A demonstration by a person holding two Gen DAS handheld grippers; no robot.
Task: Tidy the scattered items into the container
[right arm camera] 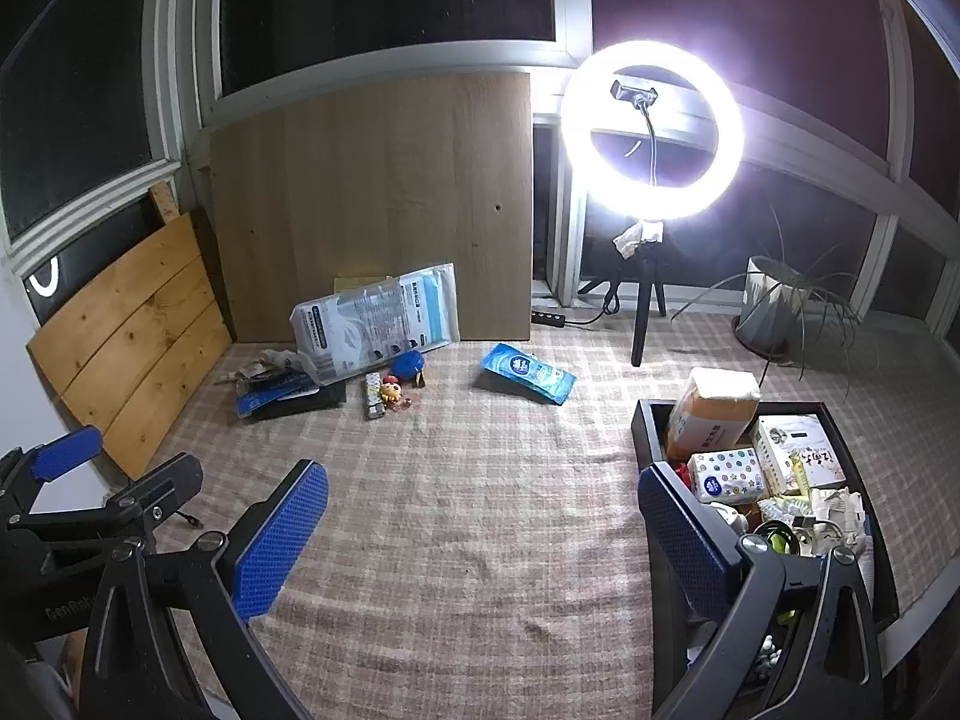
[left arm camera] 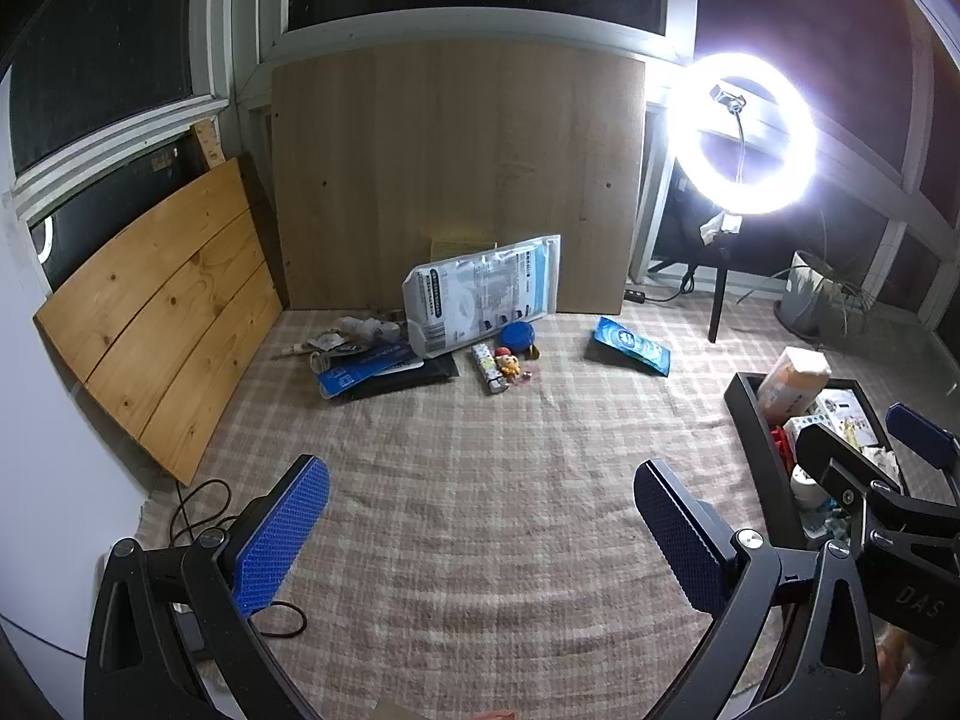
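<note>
A black container at the right holds tissue packs, boxes and small items; it also shows in the left wrist view. Scattered items lie at the far side of the checked cloth: a blue wipes pack, a large white mask bag, a blue round case, a small doll, a lighter and flat packets. My left gripper is open and empty above the cloth. My right gripper is open and empty beside the container.
A bright ring light on a tripod stands at the back right, next to a potted plant. Wooden boards lean at the left and back. A power strip and cables lie on the floor.
</note>
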